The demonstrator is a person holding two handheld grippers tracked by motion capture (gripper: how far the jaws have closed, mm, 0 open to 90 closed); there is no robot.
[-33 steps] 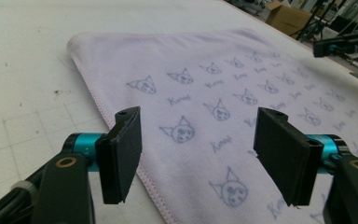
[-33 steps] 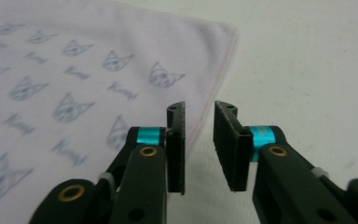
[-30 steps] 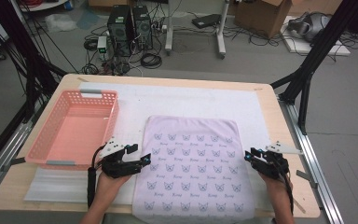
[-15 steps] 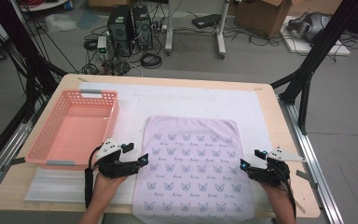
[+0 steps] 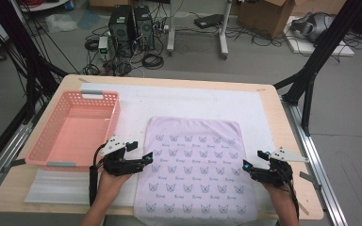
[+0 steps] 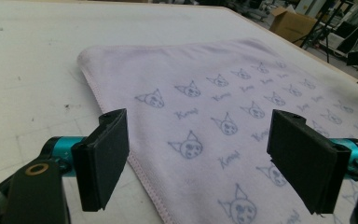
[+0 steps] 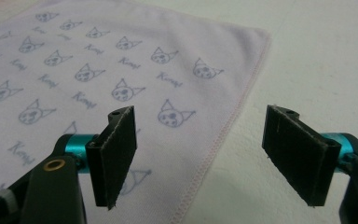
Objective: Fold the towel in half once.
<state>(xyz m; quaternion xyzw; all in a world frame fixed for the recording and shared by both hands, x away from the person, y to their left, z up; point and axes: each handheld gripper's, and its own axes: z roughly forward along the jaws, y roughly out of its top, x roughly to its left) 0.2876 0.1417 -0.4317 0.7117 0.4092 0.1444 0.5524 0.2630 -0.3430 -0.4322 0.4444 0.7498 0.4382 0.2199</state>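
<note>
Both hands drew back slightly; right hand-held gripper (image 5: 249, 165) jaws just widened, left hand-held gripper (image 5: 145, 157) wide, each seemingly straddling a towel (image 5: 195, 169) edge untouched.

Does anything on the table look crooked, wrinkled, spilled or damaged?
Nothing stands out. The lilac towel lies flat on the white mat, its stitched edges unbroken. The pink basket sits upright. Small dark specks mark the mat.

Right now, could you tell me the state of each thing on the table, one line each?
Cloth: spread flat, unfolded, not held.
Basket: upright, empty.
Left gripper: jaws open, straddling the cloth's side edge.
Right gripper: jaws just opened, straddling the opposite edge, gripping nothing.
</note>
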